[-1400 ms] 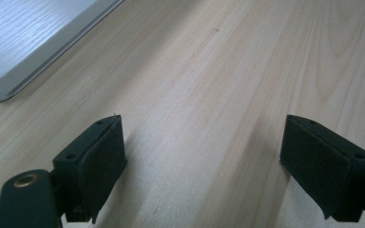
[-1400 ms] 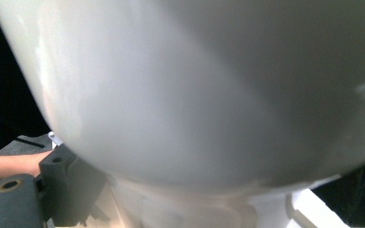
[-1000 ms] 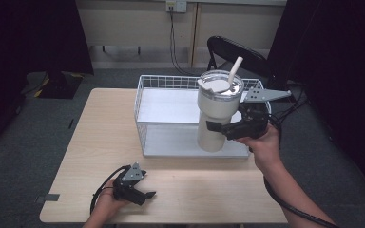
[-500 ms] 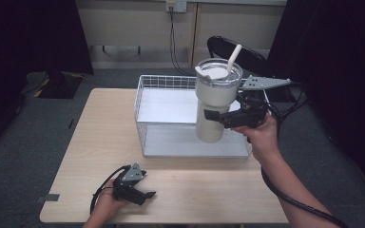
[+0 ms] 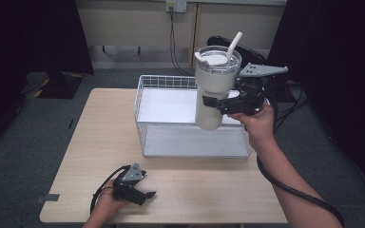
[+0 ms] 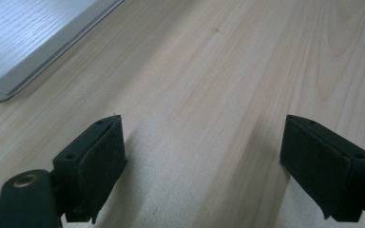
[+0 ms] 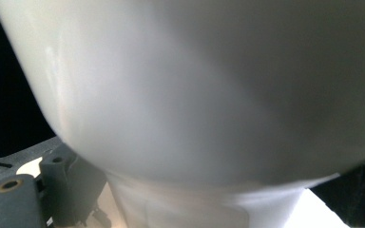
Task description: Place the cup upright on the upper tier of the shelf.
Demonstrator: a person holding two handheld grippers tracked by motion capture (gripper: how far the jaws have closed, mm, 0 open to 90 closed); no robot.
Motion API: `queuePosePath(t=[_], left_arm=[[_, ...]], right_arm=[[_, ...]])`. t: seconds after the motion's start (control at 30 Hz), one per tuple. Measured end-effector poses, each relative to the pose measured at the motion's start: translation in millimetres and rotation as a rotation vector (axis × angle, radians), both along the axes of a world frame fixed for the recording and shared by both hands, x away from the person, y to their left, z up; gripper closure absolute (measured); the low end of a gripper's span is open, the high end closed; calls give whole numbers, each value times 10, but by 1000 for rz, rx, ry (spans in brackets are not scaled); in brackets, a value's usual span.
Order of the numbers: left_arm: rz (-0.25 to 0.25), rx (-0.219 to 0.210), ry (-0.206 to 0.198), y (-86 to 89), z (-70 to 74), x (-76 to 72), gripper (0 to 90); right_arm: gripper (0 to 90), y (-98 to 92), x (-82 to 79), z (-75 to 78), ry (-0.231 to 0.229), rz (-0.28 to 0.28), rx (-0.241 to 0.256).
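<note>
Lifted higher, tumbler (image 5: 214, 90) clamped between right gripper (image 5: 209, 101) jaws; left gripper (image 5: 148, 194) gapes.

The high view looks forward and down from above the person's side onto the table (image 5: 100, 142), with the wire basket (image 5: 145, 102) mid-frame. The left gripper view sits very low over the same tabletop; the pale corner at its upper left is probably that basket's base. The right gripper view is pressed close against the white tumbler (image 7: 209, 95).
</note>
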State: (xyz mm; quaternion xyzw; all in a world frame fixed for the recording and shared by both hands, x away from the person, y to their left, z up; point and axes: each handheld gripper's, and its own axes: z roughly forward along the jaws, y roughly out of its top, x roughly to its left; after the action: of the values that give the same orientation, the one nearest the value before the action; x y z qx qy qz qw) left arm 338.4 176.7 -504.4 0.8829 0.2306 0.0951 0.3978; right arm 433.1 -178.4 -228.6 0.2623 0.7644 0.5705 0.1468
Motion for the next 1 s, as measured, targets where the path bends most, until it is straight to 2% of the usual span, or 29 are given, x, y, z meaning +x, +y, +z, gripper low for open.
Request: queuePosePath(t=[0.57, 1.0], left_arm=[[-4, 3, 5, 3, 5, 2, 147], [-4, 3, 5, 3, 5, 1, 146]], right_arm=[[94, 45, 286, -65, -9, -82, -17], [94, 88, 477, -122, -47, -152, -26]])
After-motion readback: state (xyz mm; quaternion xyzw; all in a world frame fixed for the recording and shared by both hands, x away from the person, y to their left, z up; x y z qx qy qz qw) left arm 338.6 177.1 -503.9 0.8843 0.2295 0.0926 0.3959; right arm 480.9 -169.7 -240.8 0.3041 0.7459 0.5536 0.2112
